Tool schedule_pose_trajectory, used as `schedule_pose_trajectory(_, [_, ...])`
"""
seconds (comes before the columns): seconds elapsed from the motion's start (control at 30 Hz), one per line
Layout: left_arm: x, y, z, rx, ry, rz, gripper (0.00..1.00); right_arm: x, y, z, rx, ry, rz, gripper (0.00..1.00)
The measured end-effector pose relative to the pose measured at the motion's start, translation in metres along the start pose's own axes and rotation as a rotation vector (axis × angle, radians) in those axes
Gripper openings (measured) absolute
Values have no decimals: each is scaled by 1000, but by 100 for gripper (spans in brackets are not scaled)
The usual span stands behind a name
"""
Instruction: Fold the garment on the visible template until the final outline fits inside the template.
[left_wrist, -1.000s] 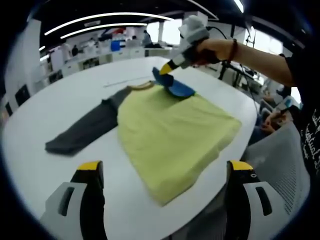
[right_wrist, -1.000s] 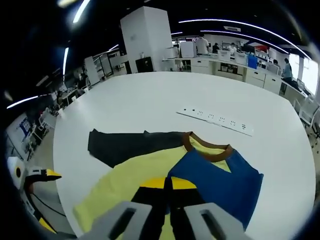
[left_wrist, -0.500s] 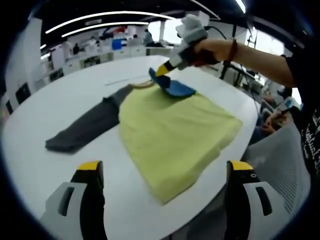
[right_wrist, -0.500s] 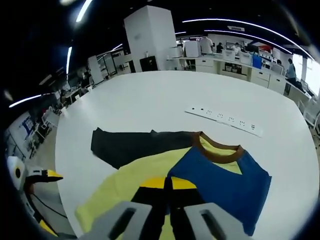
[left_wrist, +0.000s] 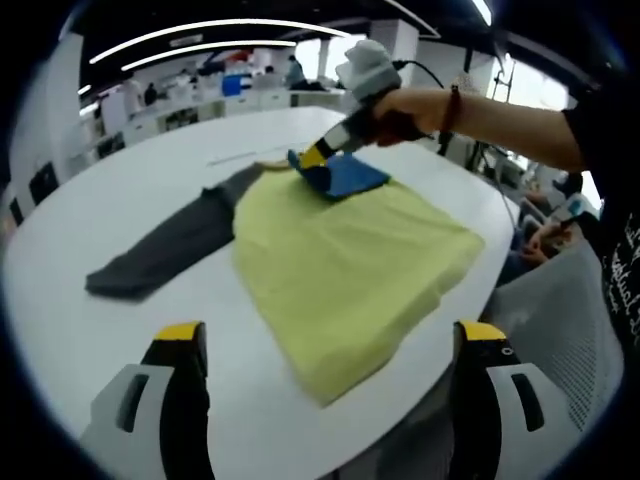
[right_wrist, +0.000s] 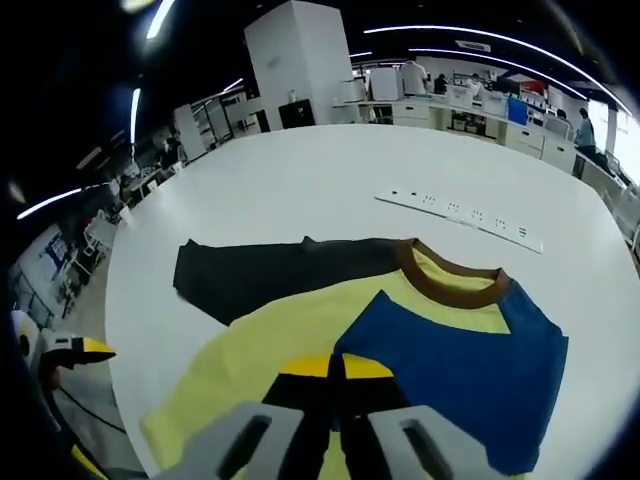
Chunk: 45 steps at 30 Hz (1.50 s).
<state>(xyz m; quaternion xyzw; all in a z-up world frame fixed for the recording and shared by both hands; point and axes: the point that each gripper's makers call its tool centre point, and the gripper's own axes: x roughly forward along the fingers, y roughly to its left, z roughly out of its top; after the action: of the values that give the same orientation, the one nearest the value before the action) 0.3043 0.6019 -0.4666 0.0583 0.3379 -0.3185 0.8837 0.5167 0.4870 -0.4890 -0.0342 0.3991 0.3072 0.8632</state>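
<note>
In the left gripper view, my right gripper (left_wrist: 312, 157) has carried the blue sleeve (left_wrist: 345, 176) further in over the yellow body of the garment (left_wrist: 350, 260) than a second ago, while my left gripper (left_wrist: 325, 365), jaws wide and holding nothing, hangs at the near hem, well away. In the right gripper view the jaws stay clenched on the blue sleeve (right_wrist: 455, 365), I think at its cuff. The dark sleeve (right_wrist: 270, 278) lies flat to the far left on the white table (right_wrist: 300, 170); no containers.

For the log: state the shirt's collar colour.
Brown collar, clearest in the right gripper view.

Open-plan office: white pillar (right_wrist: 295, 55), ceiling light strips (left_wrist: 210, 30), what look like desks (right_wrist: 470, 105) behind
</note>
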Motion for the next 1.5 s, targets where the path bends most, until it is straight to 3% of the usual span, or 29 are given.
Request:
schedule_pose_trajectory(0.43, [-3,9,-2,-46,-29,20,98,29,7,-16,54,32,39,0])
schedule_pose_trajectory(0.87, [0,12,-4,-60,-14,25,99,37,13,-23,53,41,84,4])
schedule_pose_trajectory(1.2, [-1,12,1,-52,-19,31,99,27,-5,-21,69,33,5,20])
schedule_pose_trajectory(1.5, [-2,9,-1,-58,-13,27,99,31,-13,-28,74,45,-40,19])
